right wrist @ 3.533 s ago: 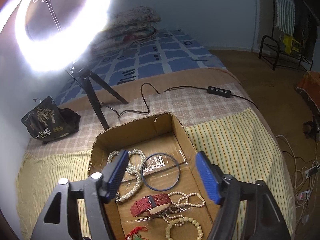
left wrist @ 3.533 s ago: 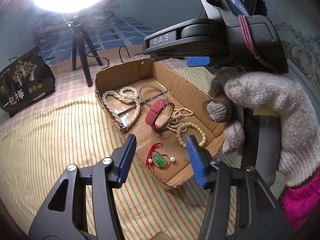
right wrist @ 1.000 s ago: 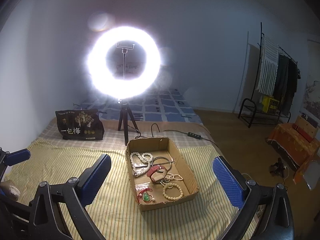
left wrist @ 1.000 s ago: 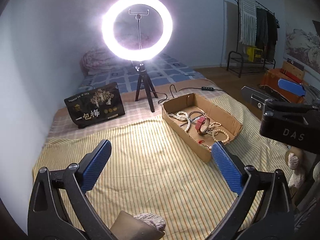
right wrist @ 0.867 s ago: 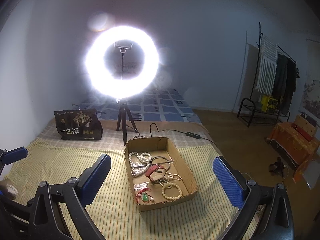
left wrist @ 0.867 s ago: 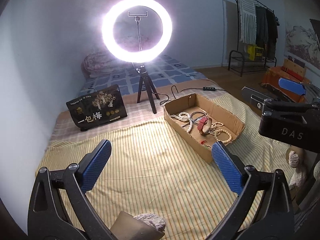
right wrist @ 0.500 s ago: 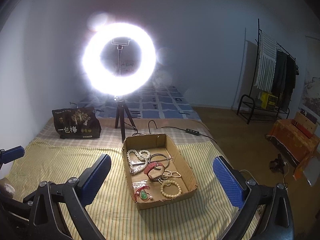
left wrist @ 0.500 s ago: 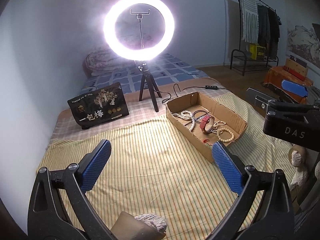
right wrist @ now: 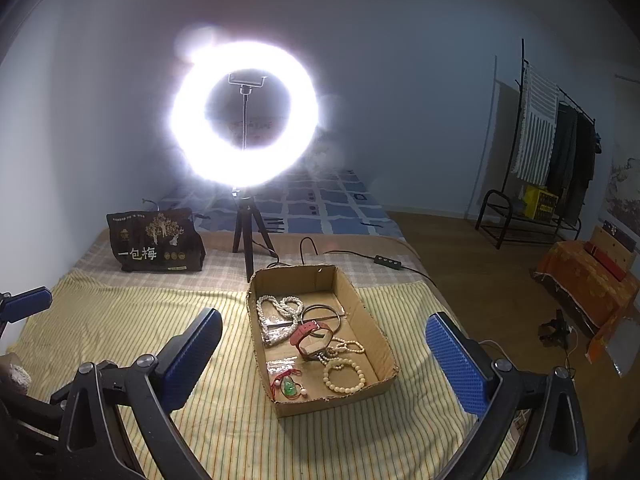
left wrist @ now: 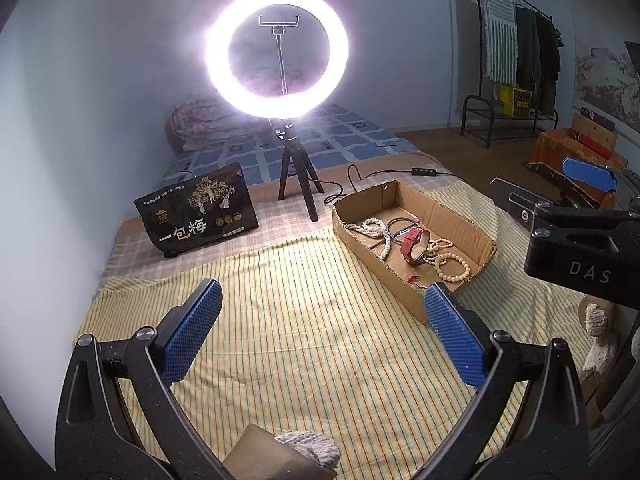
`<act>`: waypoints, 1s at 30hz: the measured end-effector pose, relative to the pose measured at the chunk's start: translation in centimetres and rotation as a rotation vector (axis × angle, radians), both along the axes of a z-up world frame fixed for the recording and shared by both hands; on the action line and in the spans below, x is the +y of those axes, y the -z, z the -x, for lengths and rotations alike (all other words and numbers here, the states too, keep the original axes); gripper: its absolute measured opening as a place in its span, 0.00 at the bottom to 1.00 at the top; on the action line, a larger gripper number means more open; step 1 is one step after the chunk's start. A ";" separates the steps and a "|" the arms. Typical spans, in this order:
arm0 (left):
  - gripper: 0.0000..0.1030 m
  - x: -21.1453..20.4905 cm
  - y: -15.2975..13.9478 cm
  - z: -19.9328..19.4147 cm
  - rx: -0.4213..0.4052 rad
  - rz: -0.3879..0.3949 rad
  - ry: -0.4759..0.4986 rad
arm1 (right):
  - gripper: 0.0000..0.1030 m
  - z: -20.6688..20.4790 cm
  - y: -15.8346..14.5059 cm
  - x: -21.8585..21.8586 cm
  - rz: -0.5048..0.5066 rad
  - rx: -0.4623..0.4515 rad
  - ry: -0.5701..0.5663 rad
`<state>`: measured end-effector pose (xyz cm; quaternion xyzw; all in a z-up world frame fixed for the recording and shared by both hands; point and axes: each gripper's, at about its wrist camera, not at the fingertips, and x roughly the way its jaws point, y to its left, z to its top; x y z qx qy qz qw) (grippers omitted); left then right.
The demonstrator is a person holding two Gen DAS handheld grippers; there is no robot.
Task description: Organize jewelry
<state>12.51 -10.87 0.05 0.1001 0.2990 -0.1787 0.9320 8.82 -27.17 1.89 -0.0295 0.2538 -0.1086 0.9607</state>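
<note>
A shallow cardboard box lies on the striped yellow bedspread. In it are a white pearl necklace, a dark bangle, a red-strap watch, beige bead bracelets and a green pendant on red cord. My left gripper is open and empty, high above the bedspread, left of the box. My right gripper is open and empty, pulled back above the box's near end. Its body shows at the right of the left wrist view.
A lit ring light on a black tripod stands behind the box. A black printed bag sits at back left. A cable with an inline switch trails right. A clothes rack stands far right.
Since 3.5 s ago both grippers have pulled up and back from the box and opened wide. Over the last second they only drift slightly.
</note>
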 end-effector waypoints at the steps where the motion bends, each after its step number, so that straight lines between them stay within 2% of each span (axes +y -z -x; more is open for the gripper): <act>1: 1.00 0.0 0.0 0.0 0.000 0.000 -0.001 | 1.00 0.0 0.0 0.0 0.000 0.000 0.001; 30: 1.00 0.0 0.0 0.1 -0.004 -0.003 0.002 | 1.00 0.1 0.2 0.5 0.006 0.020 -0.017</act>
